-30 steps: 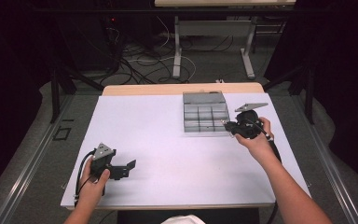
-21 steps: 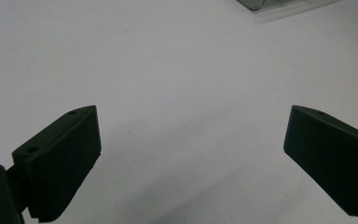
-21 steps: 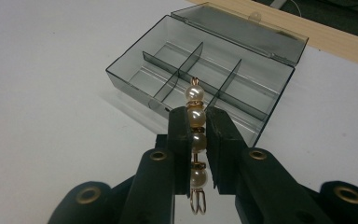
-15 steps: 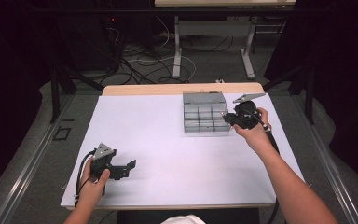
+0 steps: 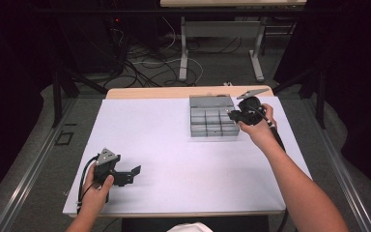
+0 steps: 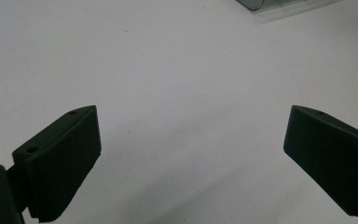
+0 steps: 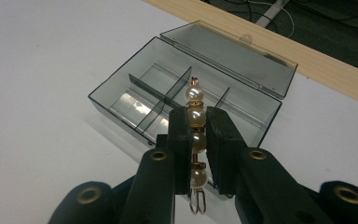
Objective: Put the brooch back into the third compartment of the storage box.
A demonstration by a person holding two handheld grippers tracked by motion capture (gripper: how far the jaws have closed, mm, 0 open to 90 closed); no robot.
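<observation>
Although the right gripper holds a short string of pearl beads with small copper links, the lower part of this string is partly hidden between the two black jaws, and only a wire loop comes out at the bottom. The jaws are pressed close on the beads from both sides. In the high view the beads are too small to make out; there the right gripper is at the right edge of the grey box, held by the right hand.

The box is of smoky clear plastic, with thin walls that divide it in compartments, and its lid lies open behind it, toward the wooden edge of the table. The compartments that I can see look empty, but the jaws cover the nearest ones.

The left gripper is well apart from the box, low over the white table near its front left corner. Its jaws stand wide open with only bare white surface between them, and only a corner of the box is cut off at the top of the left gripper view
</observation>
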